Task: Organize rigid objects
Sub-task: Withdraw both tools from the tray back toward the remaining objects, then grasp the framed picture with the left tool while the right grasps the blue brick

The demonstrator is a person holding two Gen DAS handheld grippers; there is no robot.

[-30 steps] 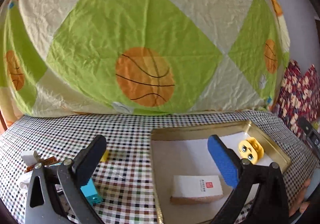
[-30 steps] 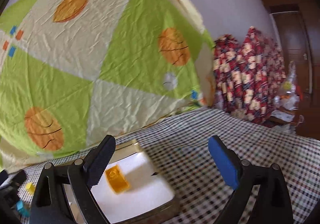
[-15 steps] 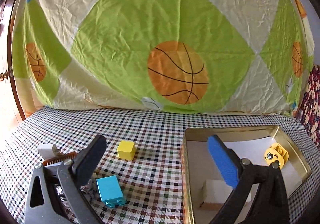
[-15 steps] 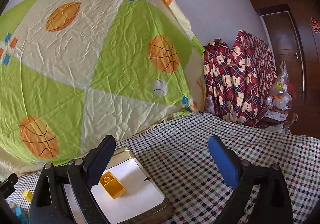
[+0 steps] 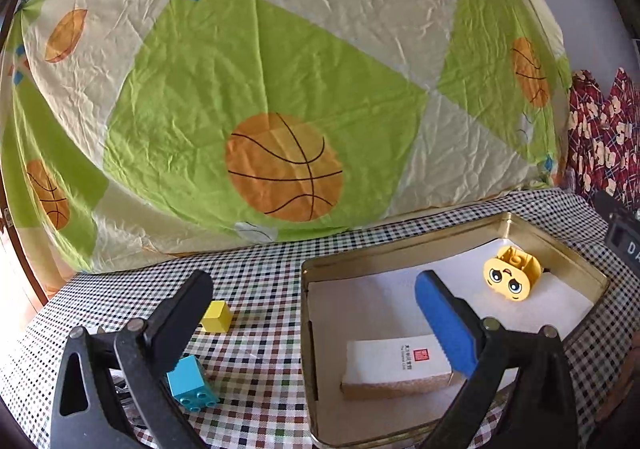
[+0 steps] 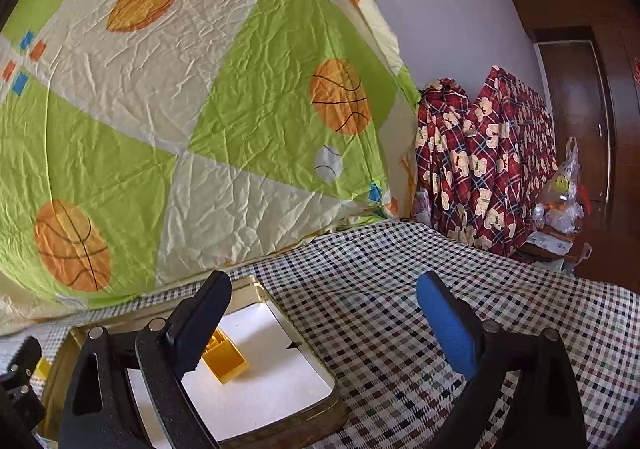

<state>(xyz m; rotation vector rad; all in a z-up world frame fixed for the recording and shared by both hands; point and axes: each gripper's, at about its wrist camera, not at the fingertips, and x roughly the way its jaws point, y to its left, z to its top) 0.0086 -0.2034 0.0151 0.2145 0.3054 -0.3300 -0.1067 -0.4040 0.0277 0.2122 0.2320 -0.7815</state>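
A: Your left gripper [image 5: 312, 305] and right gripper [image 6: 324, 309] are both spread wide, holding nothing.

B: Where are the pieces?

A: Yellow cube [image 5: 216, 316] and blue brick [image 5: 191, 381] lie left of the gold tin [image 5: 404, 248], on open checked cloth [image 6: 400, 289]. Inside the tin: the yellow face block [image 5: 509, 277] and a white box [image 5: 396, 367], its red stamp and print too small to read.

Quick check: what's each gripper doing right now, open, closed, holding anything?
Left gripper: open, holding nothing, above the cloth and tin.
Right gripper: open, holding nothing.
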